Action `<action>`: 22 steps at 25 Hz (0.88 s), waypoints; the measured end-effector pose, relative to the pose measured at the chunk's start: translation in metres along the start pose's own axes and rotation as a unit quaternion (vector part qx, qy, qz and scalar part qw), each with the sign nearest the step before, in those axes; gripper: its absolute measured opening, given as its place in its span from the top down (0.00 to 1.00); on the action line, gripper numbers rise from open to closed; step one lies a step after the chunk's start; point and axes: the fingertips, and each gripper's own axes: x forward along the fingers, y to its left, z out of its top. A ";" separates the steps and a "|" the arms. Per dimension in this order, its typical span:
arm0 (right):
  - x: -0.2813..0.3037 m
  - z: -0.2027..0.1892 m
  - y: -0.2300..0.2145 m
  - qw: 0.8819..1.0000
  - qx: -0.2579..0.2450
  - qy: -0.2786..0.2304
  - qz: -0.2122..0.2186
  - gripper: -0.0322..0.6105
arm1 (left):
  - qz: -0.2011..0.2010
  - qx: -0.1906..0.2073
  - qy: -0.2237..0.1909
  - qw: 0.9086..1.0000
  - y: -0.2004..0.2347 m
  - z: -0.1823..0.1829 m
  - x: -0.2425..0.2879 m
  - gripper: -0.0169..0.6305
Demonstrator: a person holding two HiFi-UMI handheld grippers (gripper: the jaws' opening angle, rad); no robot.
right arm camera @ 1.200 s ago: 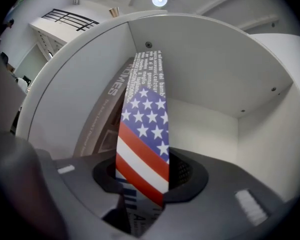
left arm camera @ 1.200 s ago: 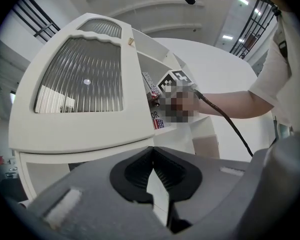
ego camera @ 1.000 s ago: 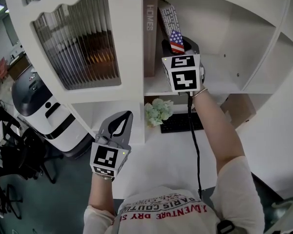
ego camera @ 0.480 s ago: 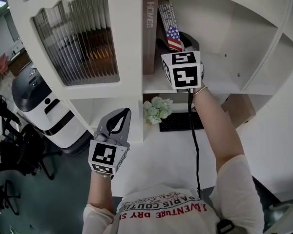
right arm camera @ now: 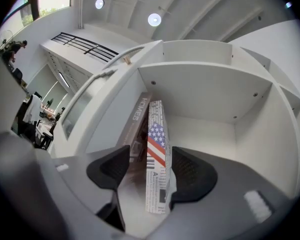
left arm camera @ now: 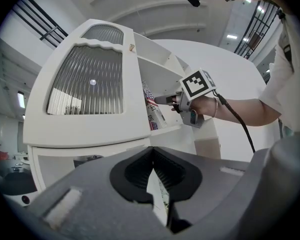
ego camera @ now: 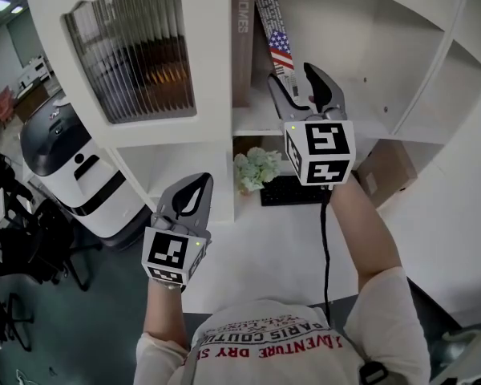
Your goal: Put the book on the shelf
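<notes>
White shelf unit [ego camera: 369,123] with a ribbed glass cabinet door [ego camera: 132,54] fills the top of our head view. We see the right tongs [ego camera: 295,83] raised at the open compartment, jaws apart, clamped on nothing. Just ahead of them a thin book with a newsprint cover and a stars-and-stripes flag [ego camera: 277,45] stands on the compartment floor, tilted, its top leaning against a tall brown book lettered HOMES [ego camera: 242,46].

In the right gripper view the flag book [right arm camera: 156,159] sits in the gap between the two dark pads. There is clear space on the left-pad side. It is very close to the right pad; we cannot tell if it touches. The brown book [right arm camera: 138,119] is left of the tongs, by the compartment's side wall.

We find the left tongs [ego camera: 200,184] low, well below and left of the right tongs, under the glass door. Their tips are together and hold nothing. The left gripper view shows the left tongs [left arm camera: 153,151] meeting at the tips. Beyond them are the glass door [left arm camera: 87,84], the flag book [left arm camera: 151,109] and the right tongs [left arm camera: 162,100].

Below the right tongs we note a pale flower bunch [ego camera: 255,168] and a black keyboard [ego camera: 293,192] on the white table [ego camera: 256,251]. A brown cardboard box [ego camera: 385,171] is right of the right tongs' marker cube. A white-and-black wheeled machine [ego camera: 64,167] stands far left of the left tongs.
</notes>
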 end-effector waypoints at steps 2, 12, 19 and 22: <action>-0.022 0.000 0.006 1.000 -0.004 -0.007 0.007 0.61 | -0.004 -0.001 -0.001 1.000 -0.007 0.000 -0.005 0.97; -0.110 -0.024 0.026 1.000 -0.017 -0.014 -0.005 0.95 | -0.031 -0.008 0.008 0.999 -0.034 -0.007 -0.018 0.97; -0.159 -0.072 0.051 0.999 0.028 0.008 0.043 0.95 | -0.040 -0.006 0.014 0.999 -0.045 -0.015 -0.026 0.96; -0.175 -0.102 0.057 0.997 0.052 0.036 0.045 0.95 | -0.035 -0.008 0.024 0.999 -0.042 -0.026 -0.032 0.96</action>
